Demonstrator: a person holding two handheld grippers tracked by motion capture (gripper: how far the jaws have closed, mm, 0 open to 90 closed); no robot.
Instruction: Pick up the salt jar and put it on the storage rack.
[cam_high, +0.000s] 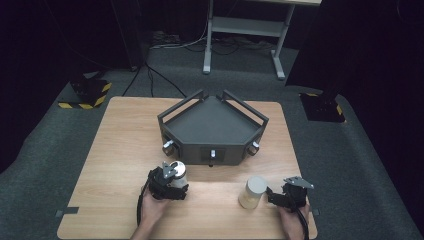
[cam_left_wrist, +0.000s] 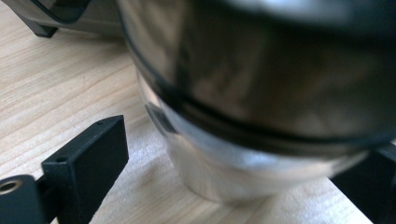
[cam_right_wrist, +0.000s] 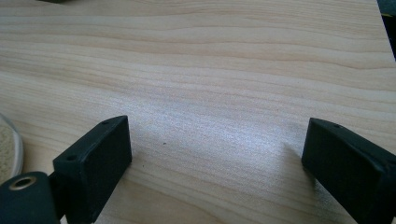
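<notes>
High view: a shiny metal cup (cam_high: 178, 171) stands upright on the wooden table (cam_high: 115, 150), toward the near left, just in front of the dark angular tray (cam_high: 212, 122) at the table's middle. The left gripper (cam_high: 169, 181), held in the person's left hand (cam_high: 152, 207), reaches the cup from the near side. Left gripper view: the cup (cam_left_wrist: 261, 107) sits between the two black jaws, very close to the camera and blurred; the left jaw stands clear of the cup wall with bare wood showing between them, while the right jaw sits at the cup's lower edge, and contact there cannot be judged. The jaws are wide apart and no firm grip on the cup can be seen.

High view, near right: a pale, cream-coloured jar (cam_high: 252, 192) stands upright on the table, well apart from the metal cup. The right gripper (cam_high: 274, 196), in the person's right hand (cam_high: 292, 217), lies just beside the jar on its right. Right gripper view: its jaws stand wide open over bare wood, with nothing between them; the rim of the jar (cam_right_wrist: 10, 149) shows at the left edge, outside the left jaw.
</notes>
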